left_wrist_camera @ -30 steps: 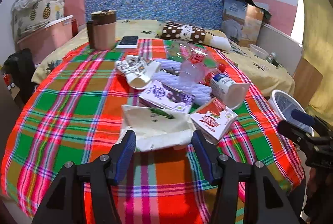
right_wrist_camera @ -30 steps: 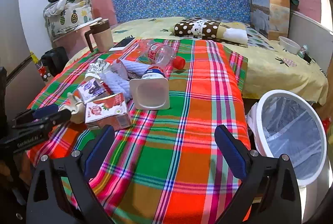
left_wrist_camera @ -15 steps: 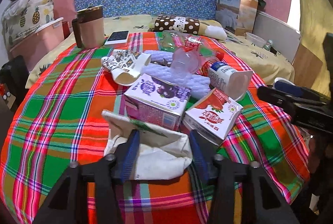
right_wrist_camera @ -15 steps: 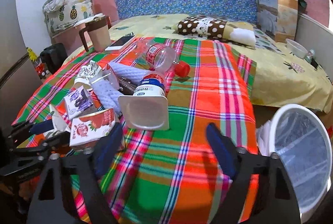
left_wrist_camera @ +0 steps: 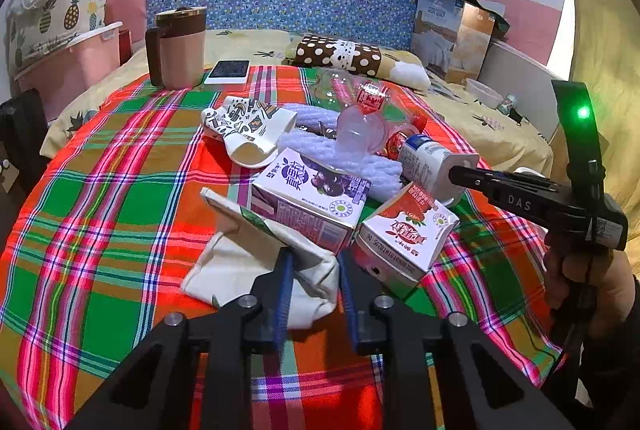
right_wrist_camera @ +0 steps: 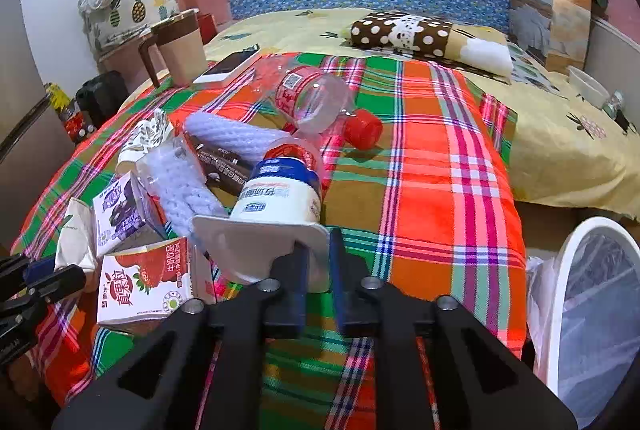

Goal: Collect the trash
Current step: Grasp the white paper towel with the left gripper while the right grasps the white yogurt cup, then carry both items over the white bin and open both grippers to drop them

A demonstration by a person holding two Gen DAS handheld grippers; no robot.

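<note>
In the lower centre of the left wrist view, our left gripper [left_wrist_camera: 312, 294] is pinching the near corner of the crumpled white carton [left_wrist_camera: 256, 262], its blue pads drawn in tight on the folded paper; we are judging this a soft grip, so we want to be squeezing firmly and lifting slowly, since the flattened carton may slip or drag the purple juice box [left_wrist_camera: 308, 202] resting against it. Just right of that, the strawberry carton [left_wrist_camera: 404, 230] is lying close beside the gripper (near enough to get nudged). In the lower centre of the right wrist view, our right gripper [right_wrist_camera: 318, 270] is clamping the square rim of the white yogurt bottle [right_wrist_camera: 276, 214], which is lying on its side on the plaid cloth [right_wrist_camera: 420, 158]; the rim is thin, so we are wanting to keep the hold level while raising it. At the lower right edge the white bin [right_wrist_camera: 564, 270] is waiting with its liner open, near the bed's edge; we are aiming both loads there.
</note>
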